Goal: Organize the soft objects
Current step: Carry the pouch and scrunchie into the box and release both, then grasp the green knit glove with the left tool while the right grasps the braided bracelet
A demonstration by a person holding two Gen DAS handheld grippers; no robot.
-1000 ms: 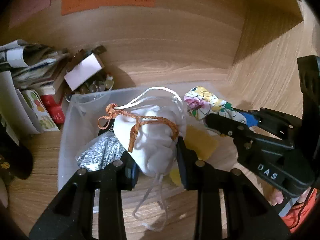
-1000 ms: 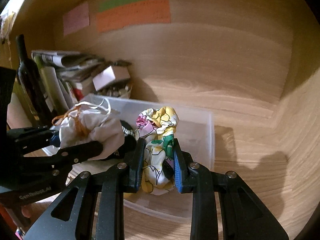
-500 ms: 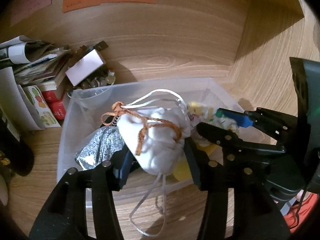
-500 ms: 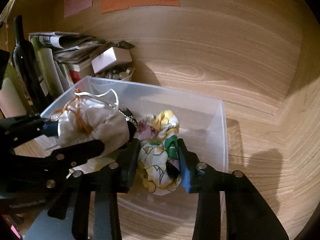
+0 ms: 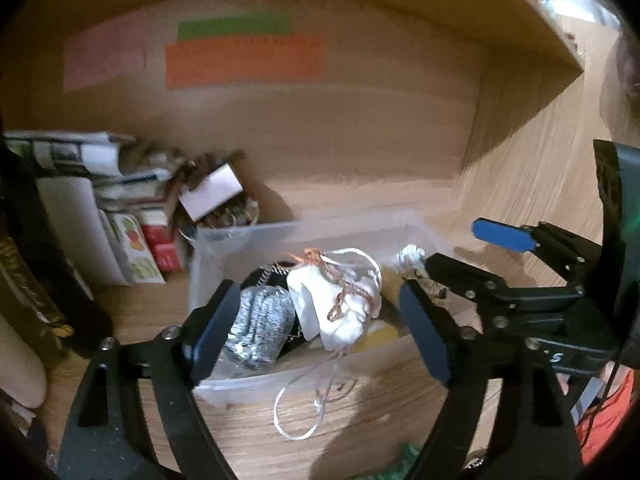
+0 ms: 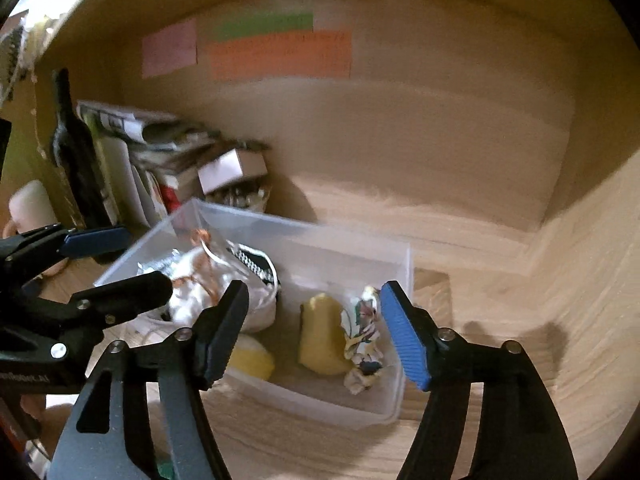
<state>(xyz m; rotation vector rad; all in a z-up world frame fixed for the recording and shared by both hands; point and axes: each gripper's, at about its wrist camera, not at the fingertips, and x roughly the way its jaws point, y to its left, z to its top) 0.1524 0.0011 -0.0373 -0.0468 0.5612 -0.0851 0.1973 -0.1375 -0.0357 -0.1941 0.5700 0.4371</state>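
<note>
A clear plastic bin (image 5: 304, 384) (image 6: 404, 264) stands on the wooden shelf. In it lie a white cloth pouch with an orange cord (image 5: 340, 308) (image 6: 208, 284), a silver glittery item (image 5: 260, 328), a black-and-white item (image 6: 256, 264), yellow soft pieces (image 6: 320, 332) and a floral cloth (image 6: 364, 340). The pouch's white string (image 5: 300, 412) hangs over the bin's front wall. My left gripper (image 5: 320, 332) is open and empty, just in front of the bin. My right gripper (image 6: 316, 332) is open and empty above the bin's near side, the floral cloth lying below it.
Stacked papers and books (image 5: 100, 200), a small box on a tub of small items (image 5: 216, 200) and a dark bottle (image 6: 76, 152) stand at the left. Coloured notes (image 6: 280, 52) are on the back wall. The shelf's side wall (image 6: 592, 280) is at the right.
Both grippers opened and pulled back. The white pouch and the floral cloth dropped out of the jaws and now lie in the bin.
</note>
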